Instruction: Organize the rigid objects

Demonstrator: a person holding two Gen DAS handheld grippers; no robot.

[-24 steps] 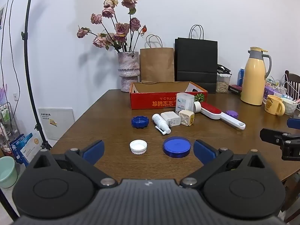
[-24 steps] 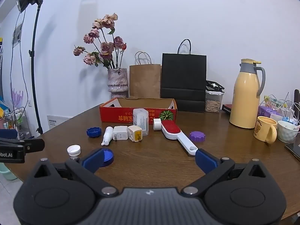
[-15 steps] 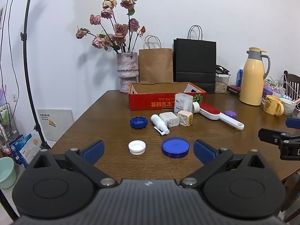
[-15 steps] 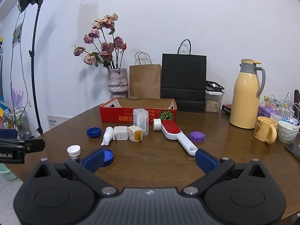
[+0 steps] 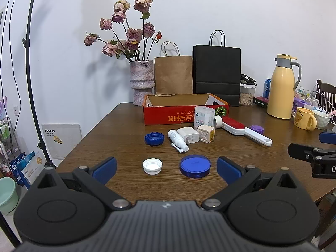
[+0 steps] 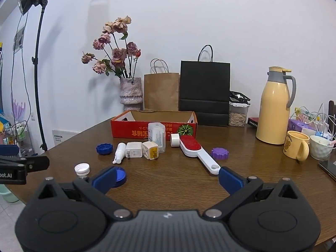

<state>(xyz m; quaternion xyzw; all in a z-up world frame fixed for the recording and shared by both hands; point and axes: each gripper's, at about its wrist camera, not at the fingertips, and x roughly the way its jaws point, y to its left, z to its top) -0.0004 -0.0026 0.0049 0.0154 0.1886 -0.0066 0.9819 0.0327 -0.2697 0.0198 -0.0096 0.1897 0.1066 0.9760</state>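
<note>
A: Where did the stuff sit?

B: Red carton (image 5: 184,113) stood near the tabletop's far edge, open side up. Loose bits lay in front of it, toward the middle: lint brush (image 5: 243,130), clear box (image 5: 204,116), white charger (image 5: 188,134), spray bottle (image 5: 178,140). Nearer the front edge: blue lid (image 5: 195,166), ridged blue cap (image 5: 154,138), white cap (image 5: 152,166). Purple cap (image 6: 219,153) lay off to the right.

A: Handling?

B: All hard plastic, light, prob a bit slick. I'd take the brush across its narrow handle, the charger across its flat sides, caps by the rim. The blue lid was low and flat, so a shallow pinch across its edge.

A: Claws?

B: Left gripper (image 5: 166,164) and right gripper (image 6: 167,177) both spread wide, nothing between the fingers, hanging over the front edge.

A: Vs earlier frames?

B: Barely any diff. Left view drifted slightly; objs unmoved, both claws just as wide.
</note>
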